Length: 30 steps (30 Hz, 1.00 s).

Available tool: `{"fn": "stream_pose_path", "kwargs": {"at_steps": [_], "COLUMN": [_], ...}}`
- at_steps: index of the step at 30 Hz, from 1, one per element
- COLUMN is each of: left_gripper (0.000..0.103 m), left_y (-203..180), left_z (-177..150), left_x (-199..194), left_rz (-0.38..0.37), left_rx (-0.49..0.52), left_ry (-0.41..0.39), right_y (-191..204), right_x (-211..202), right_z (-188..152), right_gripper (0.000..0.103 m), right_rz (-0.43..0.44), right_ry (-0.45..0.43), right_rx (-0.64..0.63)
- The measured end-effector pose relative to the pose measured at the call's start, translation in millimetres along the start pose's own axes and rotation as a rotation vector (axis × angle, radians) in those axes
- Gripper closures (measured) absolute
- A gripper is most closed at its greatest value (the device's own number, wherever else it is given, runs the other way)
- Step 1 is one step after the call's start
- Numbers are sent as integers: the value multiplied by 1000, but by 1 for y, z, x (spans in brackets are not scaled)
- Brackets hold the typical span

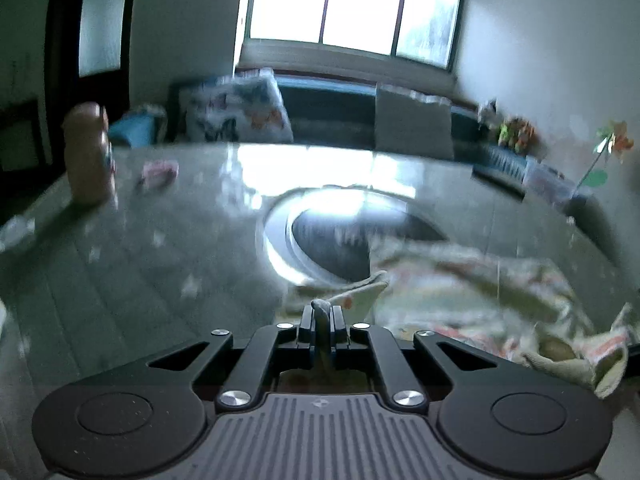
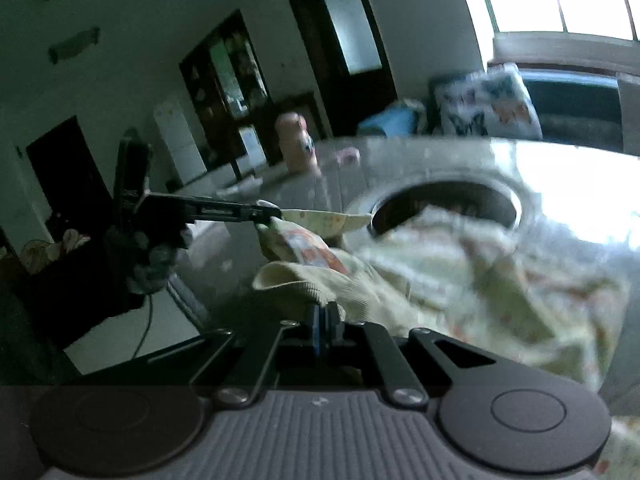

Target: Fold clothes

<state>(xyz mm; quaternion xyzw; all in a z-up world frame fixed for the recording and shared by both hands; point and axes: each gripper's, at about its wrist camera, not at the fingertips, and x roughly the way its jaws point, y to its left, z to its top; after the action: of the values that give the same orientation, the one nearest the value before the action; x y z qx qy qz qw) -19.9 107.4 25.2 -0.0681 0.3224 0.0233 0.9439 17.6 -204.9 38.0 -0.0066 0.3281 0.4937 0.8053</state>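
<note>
Over on the left, a pinkish bottle (image 1: pixel 89 156) stands near the edge of the glossy table (image 1: pixel 160 248). The left gripper (image 1: pixel 321 312) has its jaws pinched tight on a fold of the pale printed garment (image 1: pixel 472 292), which trails off to its right across the tabletop, partly over the round dark inset (image 1: pixel 340 236). The right gripper (image 2: pixel 325 314) is likewise clamped on the garment's ribbed cream hem (image 2: pixel 304 280), the cloth bunched just ahead and to its right.

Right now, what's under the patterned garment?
The garment lies on the glossy table and overlaps the dark round inset. Both grippers pinch its edge. Whatever the cloth covers can't be seen.
</note>
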Motion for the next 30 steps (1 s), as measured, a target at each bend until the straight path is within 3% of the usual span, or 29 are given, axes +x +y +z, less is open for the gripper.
{"fn": "stream_pose_path", "kwargs": {"at_steps": [5, 7, 10, 13, 16, 22, 26, 30], "left_gripper": [91, 81, 70, 69, 69, 69, 66, 63], "left_y": [5, 8, 8, 6, -6, -38, -52, -58], "left_z": [-10, -6, 2, 11, 20, 37, 46, 56], "left_x": [0, -7, -19, -22, -12, 38, 72, 100], "left_rz": [-1, 6, 20, 13, -11, -36, -34, -33], "left_rx": [-4, 15, 36, 39, 52, 87, 101, 109], "left_ry": [42, 18, -32, -65, -55, 48, 101, 138], "right_y": [-10, -10, -11, -8, -10, -48, -94, -135], "right_x": [39, 45, 40, 24, 10, -8, -10, -11], "right_z": [-24, -32, -28, -19, -9, 3, 2, -3], "right_gripper": [99, 95, 90, 77, 76, 73, 72, 72], "right_rz": [10, 8, 22, 26, -1, -196, -371, -489], "right_ry": [127, 152, 142, 100, 53, -30, -44, -38], "right_rx": [56, 66, 55, 46, 38, 109, 234, 320]}}
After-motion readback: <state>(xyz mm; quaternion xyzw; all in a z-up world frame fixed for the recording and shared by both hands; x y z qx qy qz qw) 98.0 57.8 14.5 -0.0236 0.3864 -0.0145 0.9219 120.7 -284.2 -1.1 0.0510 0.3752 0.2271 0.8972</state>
